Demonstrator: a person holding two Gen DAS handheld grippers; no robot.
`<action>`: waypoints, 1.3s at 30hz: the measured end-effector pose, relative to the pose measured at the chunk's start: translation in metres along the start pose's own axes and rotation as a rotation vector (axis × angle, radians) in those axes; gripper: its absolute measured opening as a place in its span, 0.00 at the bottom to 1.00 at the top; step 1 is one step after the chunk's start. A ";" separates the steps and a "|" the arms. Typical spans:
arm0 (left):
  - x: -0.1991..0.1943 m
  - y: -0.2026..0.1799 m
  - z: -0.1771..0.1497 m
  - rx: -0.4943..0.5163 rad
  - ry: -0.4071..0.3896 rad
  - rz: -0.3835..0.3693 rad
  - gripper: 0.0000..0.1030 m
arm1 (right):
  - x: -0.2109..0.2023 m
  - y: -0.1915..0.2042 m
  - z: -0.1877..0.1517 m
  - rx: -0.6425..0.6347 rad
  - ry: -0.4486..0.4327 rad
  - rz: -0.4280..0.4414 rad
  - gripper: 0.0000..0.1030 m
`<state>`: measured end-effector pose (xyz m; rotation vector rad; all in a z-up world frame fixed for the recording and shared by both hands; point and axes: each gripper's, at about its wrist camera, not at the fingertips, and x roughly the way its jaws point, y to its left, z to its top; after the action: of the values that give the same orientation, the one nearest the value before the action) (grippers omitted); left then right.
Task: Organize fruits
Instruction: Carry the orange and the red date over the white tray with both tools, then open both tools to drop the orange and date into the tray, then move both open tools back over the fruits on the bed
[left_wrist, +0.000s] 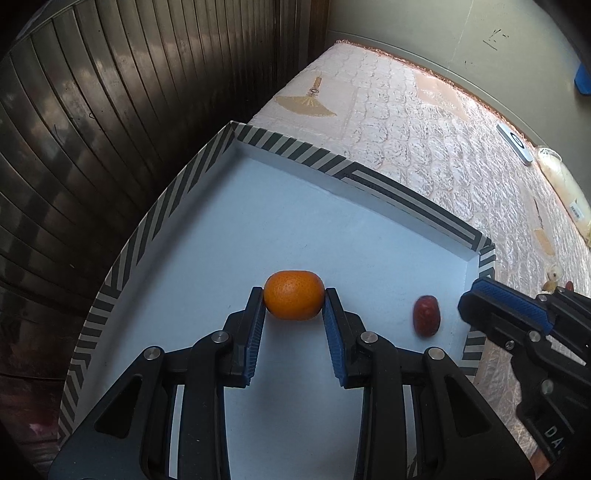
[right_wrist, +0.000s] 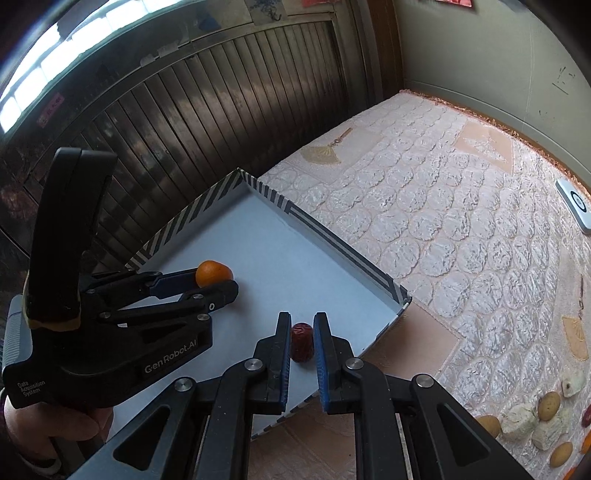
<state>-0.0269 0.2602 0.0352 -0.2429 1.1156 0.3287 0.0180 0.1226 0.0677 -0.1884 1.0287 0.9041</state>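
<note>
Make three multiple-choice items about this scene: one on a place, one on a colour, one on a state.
1. Where is the date?
A. In the tray
B. On the quilt
C. On top of the orange

2. What colour are the gripper pads?
A. Red
B. White
C. Blue

3. What is the left gripper doing?
A. Open, empty
B. Shut on the orange
C. Shut on the date

Key:
1 A: the date lies on the white floor of the tray, near its right wall.
2 C: the pads show blue.
3 B: both fingers of the left gripper press on the orange.
</note>
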 end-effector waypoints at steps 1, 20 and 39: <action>0.000 0.000 -0.001 -0.002 0.002 0.002 0.30 | -0.002 -0.004 0.000 0.014 -0.004 0.000 0.11; -0.018 0.002 -0.011 -0.065 -0.049 -0.054 0.69 | -0.058 -0.043 -0.031 0.126 -0.067 -0.018 0.22; -0.069 -0.110 -0.017 0.168 -0.119 -0.228 0.69 | -0.109 -0.098 -0.107 0.250 -0.066 -0.127 0.28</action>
<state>-0.0269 0.1429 0.0931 -0.1967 0.9808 0.0452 -0.0031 -0.0573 0.0727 -0.0141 1.0462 0.6560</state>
